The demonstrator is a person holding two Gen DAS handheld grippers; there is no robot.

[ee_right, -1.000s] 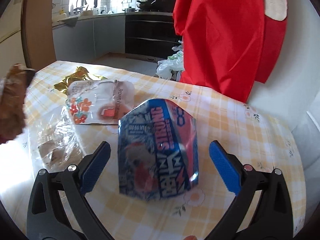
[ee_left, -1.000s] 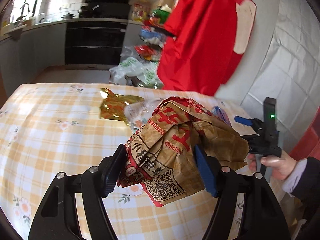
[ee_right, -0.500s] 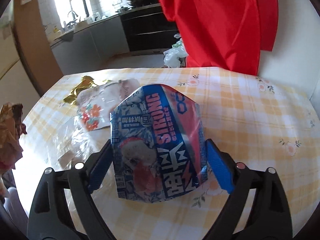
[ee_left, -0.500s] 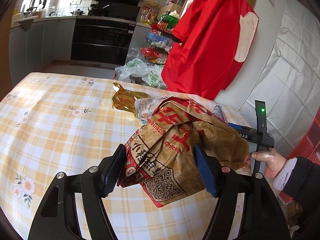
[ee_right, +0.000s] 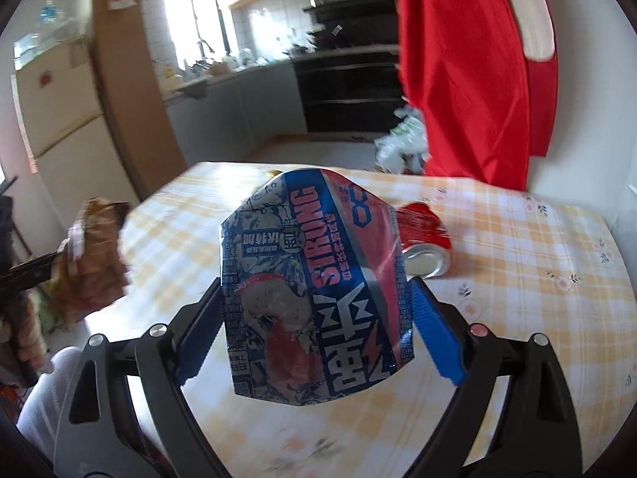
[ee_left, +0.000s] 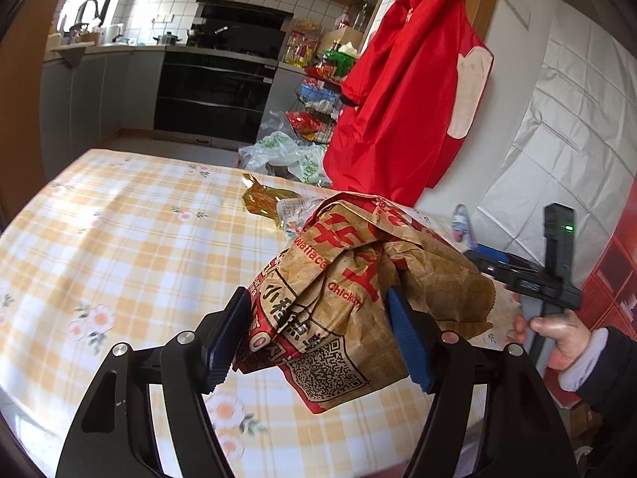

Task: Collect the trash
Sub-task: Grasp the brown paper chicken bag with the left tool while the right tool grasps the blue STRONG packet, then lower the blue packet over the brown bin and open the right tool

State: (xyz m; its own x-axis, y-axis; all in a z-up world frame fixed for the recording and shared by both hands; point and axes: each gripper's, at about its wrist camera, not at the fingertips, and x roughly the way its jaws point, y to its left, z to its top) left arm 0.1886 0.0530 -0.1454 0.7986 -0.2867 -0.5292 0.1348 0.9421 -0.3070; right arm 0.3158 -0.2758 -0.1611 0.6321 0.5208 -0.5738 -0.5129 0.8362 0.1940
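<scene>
Right jaws have just closed onto the blue can (ee_right: 314, 290), now lifted.

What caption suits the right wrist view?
Right gripper clamps a crushed blue drink can above the checked tablecloth; a crushed red can lies behind.

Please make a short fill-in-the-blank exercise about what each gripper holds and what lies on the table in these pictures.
1. The left gripper is shut on a crumpled brown ____ bag.
2. The right gripper holds a blue can with the English word ____ printed on it.
3. A crushed can of ____ colour lies on the checked tablecloth.
4. Next to the table hangs a large ____ cloth.

Missing words: paper; STRONG; red; red
</scene>
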